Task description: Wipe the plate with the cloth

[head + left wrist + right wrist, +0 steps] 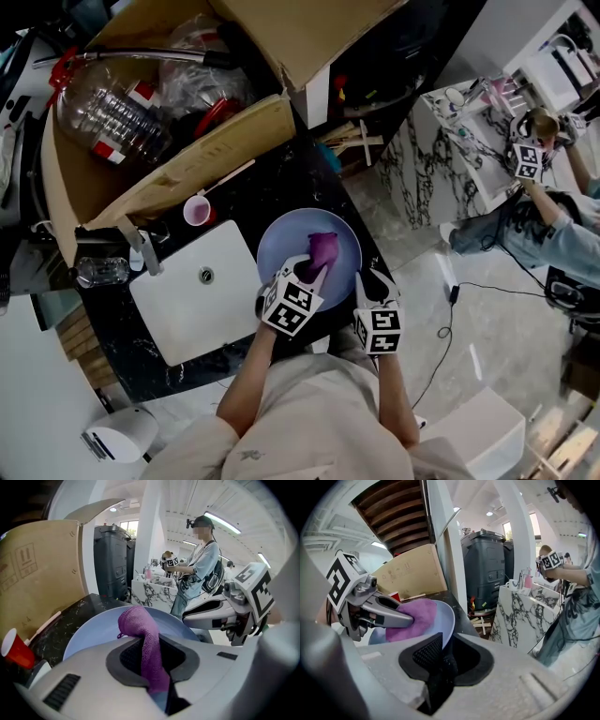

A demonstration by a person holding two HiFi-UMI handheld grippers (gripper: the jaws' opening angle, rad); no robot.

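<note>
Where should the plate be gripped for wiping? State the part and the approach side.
Take the plate by its thin raised rim on the right, coming from the person's side. The right gripper is shut on that edge, which leaves the middle free for the cloth in the left gripper.

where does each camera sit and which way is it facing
Head view: on the person's head, looking steeply down at the black counter and plate; both forearms, the left claw and the right claw show.
Left gripper view: rides the left claw, looking along its jaws, shut on the purple cloth; the right claw shows at right.
Right gripper view: rides the right claw, looking along its jaws, shut on the plate's rim; the left claw shows at left.
Shared: both gripper views show plate, cloth and the opposite claw.
</note>
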